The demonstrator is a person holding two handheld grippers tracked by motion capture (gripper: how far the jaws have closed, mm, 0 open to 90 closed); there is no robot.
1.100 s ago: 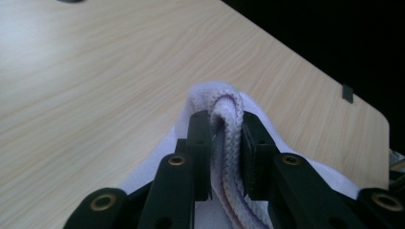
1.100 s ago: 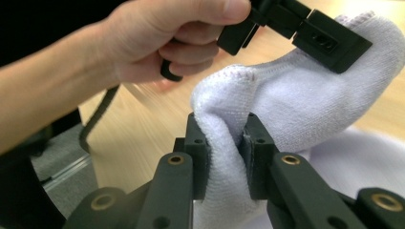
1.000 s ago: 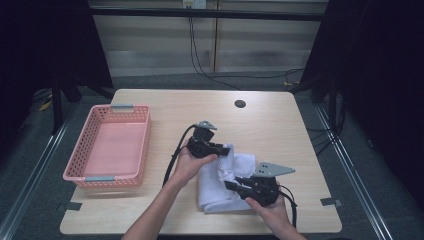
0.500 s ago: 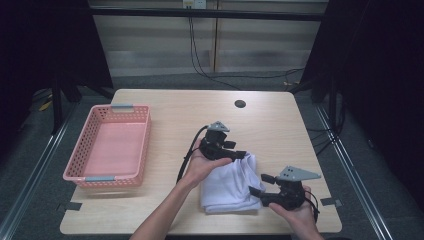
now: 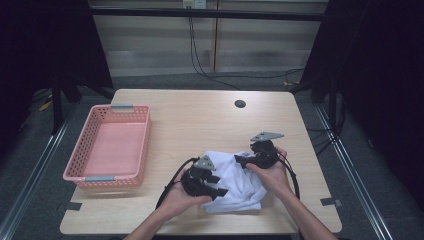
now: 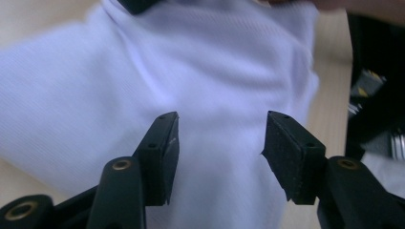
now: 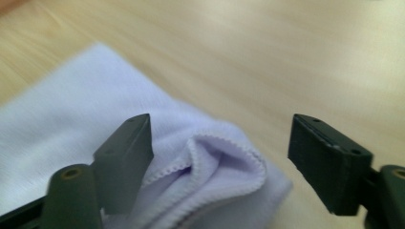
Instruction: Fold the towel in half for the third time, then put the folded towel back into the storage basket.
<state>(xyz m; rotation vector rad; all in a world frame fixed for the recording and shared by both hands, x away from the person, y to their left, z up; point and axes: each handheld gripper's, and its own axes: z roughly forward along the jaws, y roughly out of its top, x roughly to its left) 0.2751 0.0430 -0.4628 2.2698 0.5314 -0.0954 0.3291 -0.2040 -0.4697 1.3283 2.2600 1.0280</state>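
Observation:
A crumpled white cloth [image 5: 235, 182] lies on the table's near half. My left gripper [image 5: 221, 192] is at the cloth's near left edge, pointing right across it. In the left gripper view the left gripper [image 6: 219, 143] stands open above the white cloth [image 6: 215, 71]; its jaws have just opened and eased in slightly, with nothing pinched. My right gripper [image 5: 240, 160] is at the cloth's far right edge, pointing left. In the right gripper view the right gripper [image 7: 219, 143] is open, its jaws just opening, and a hemmed fold of the cloth [image 7: 210, 167] lies loose between them.
A pink mesh basket [image 5: 80, 165] stands at the table's left side. A round dark hole [image 5: 240, 104] marks the tabletop's far middle. Black cables trail from both grippers over the table's near edge. Bare wood [image 5: 200, 120] stretches behind the cloth.
Both grippers have opened and let go of the cloth. The left gripper came nearer to the person, from the cloth's far edge; the right went from the near right edge to the far right.

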